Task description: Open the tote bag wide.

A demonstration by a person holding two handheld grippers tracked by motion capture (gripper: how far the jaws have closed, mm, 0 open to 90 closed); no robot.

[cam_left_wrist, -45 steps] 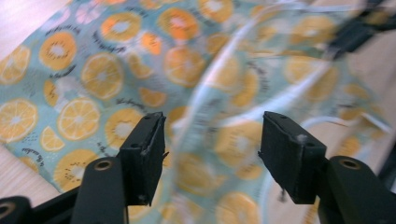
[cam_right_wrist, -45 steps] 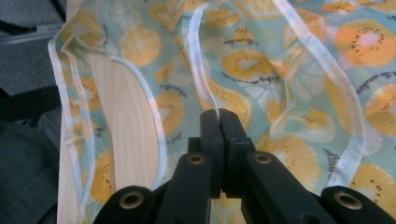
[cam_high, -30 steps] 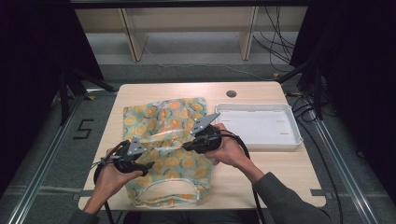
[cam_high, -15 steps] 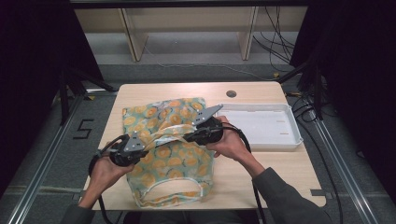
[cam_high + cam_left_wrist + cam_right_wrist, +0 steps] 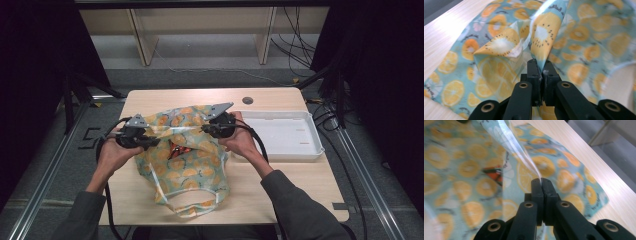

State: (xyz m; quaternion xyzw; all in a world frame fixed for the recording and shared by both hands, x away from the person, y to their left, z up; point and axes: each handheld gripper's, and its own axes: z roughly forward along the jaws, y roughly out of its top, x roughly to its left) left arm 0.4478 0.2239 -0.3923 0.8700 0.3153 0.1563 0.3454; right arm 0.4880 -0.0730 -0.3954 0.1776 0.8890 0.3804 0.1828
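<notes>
A teal cloth bag (image 5: 192,167) printed with orange fruit slices lies on the wooden table (image 5: 150,102), its white-edged handle toward the person. My left gripper (image 5: 156,142) is shut on a fold of the bag's cloth (image 5: 544,30), which its jaws have just closed on; the fold rises from between the tips of the left gripper (image 5: 539,62). My right gripper (image 5: 204,129) is shut on a thin edge of the same bag (image 5: 524,162), pinched at the tips of the right gripper (image 5: 540,180). Between the two grips the cloth is lifted, and something red-orange (image 5: 177,150) shows inside.
A shallow white tray (image 5: 305,152) stands to the right of the bag, close to the right hand. A dark round hole (image 5: 247,100) sits in the table's far edge. Cables trail from both grippers toward the person.
Both grippers moved up the picture and rose, lifting the bag's top layer off the table. The left gripper went from open to shut on the cloth. A gap opened showing a red-orange thing inside.
</notes>
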